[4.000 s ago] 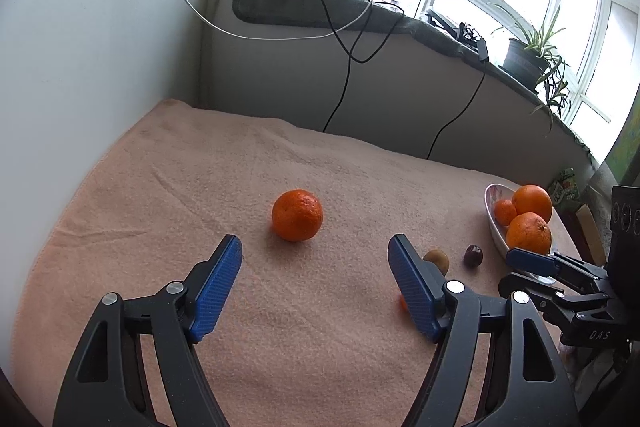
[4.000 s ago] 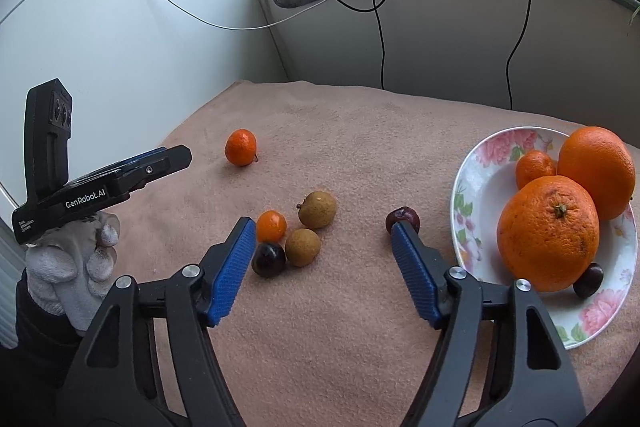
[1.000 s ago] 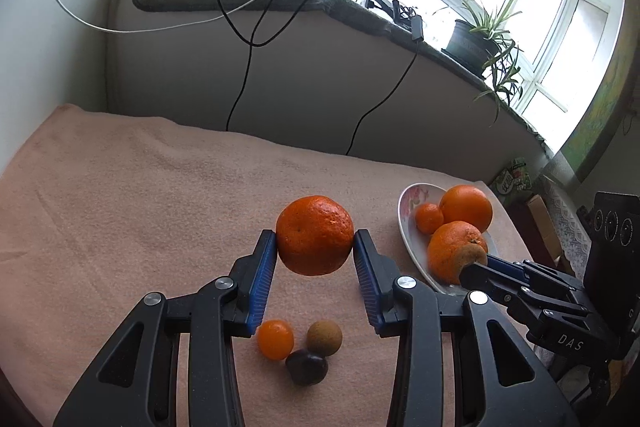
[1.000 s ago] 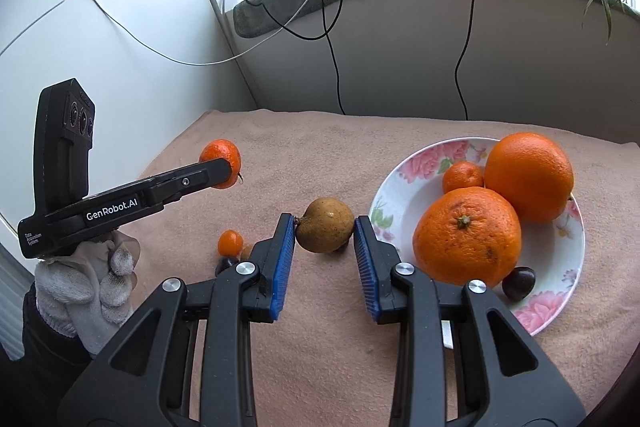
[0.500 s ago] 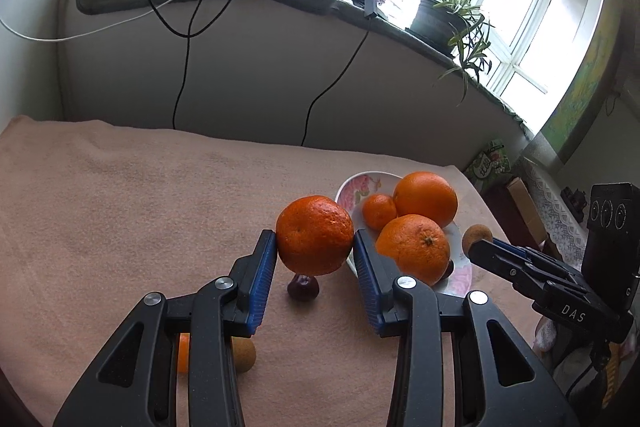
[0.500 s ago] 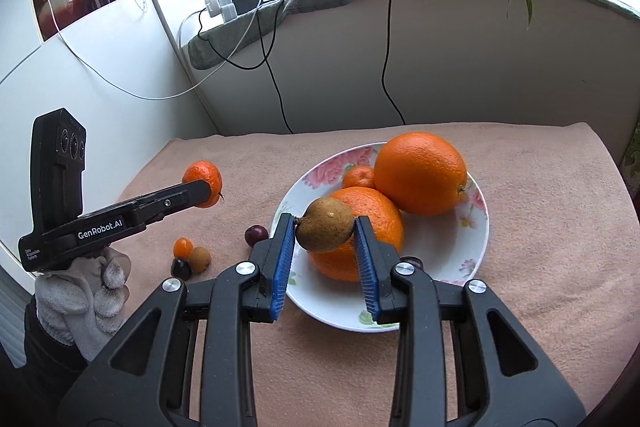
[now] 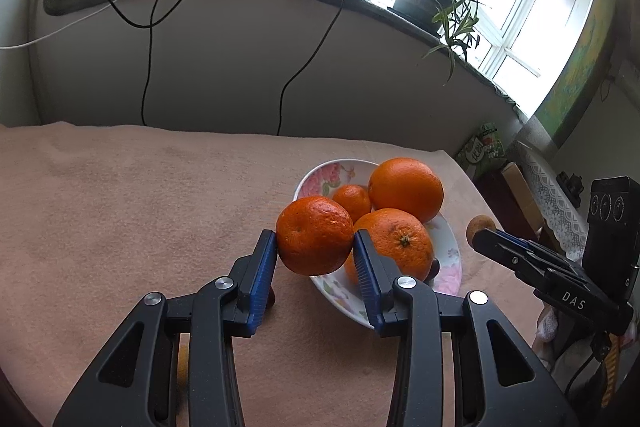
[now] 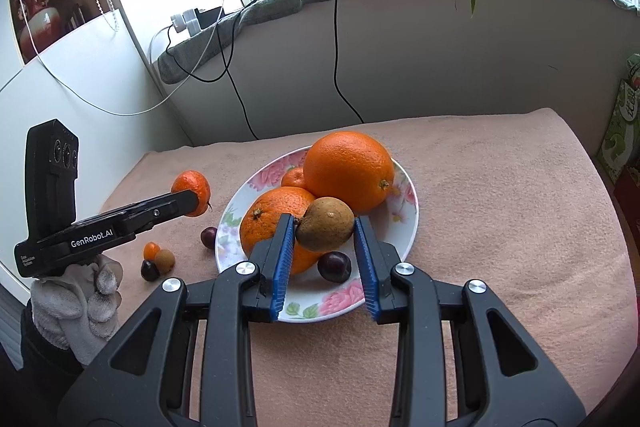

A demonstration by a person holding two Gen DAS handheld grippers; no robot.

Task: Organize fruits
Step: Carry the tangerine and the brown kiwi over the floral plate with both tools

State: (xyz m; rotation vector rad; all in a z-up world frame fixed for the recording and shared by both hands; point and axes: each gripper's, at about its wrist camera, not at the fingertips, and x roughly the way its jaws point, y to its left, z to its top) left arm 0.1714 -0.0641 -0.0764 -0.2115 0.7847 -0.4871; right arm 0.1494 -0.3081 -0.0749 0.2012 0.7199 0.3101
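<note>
tangerine [image 7: 315, 235]: orange, dimpled | longan [image 8: 325, 224]: brown, stemmed

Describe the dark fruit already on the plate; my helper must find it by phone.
Find the floral plate on the pink cloth. At its near edge, beside the big oranges, lies one small cherry: glossy, dark purple, the plate's only non-orange fruit.

Orange mandarin [image 7: 315, 235]; brown longan [image 8: 326, 223]; white plate [image 8: 394, 223], pink floral pattern; peach-pink cloth [image 7: 120, 207]; dark-red cherry [image 8: 334, 267].
</note>
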